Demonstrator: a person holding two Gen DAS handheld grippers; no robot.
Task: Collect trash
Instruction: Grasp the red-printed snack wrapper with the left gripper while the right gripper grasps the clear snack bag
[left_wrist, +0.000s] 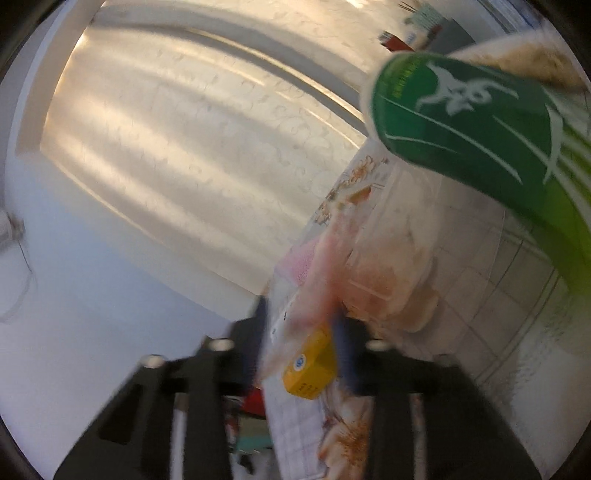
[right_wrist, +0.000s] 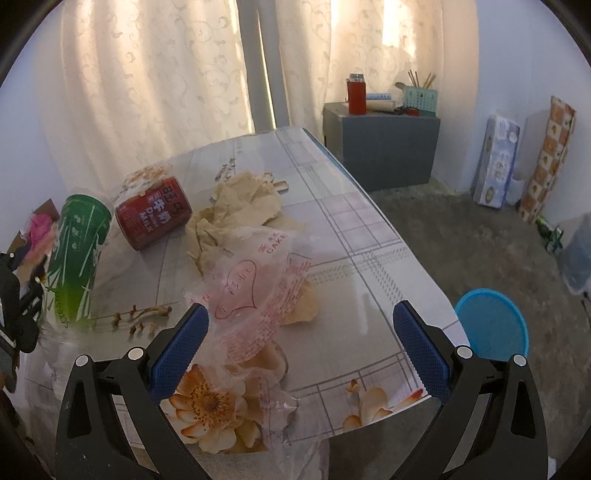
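Observation:
In the left wrist view my left gripper (left_wrist: 303, 328) is rolled sideways, its blue pads close together on a pink and clear plastic wrapper (left_wrist: 321, 280) with a yellow label (left_wrist: 310, 365); the picture is blurred. A green can (left_wrist: 461, 122) stands just beyond it. In the right wrist view my right gripper (right_wrist: 301, 312) hangs open over the table (right_wrist: 351, 236). A clear cake wrapper (right_wrist: 255, 291) with red print lies between and ahead of its fingers. Behind that lie crumpled beige paper (right_wrist: 240, 210), a red milk can (right_wrist: 153, 212) on its side and the upright green can (right_wrist: 77, 258).
A blue round stool (right_wrist: 491, 325) stands off the table's right corner. A grey cabinet (right_wrist: 384, 147) with a red bottle (right_wrist: 356, 96) stands at the back by the curtain (right_wrist: 147, 92). Tall packages (right_wrist: 496, 162) lean against the right wall.

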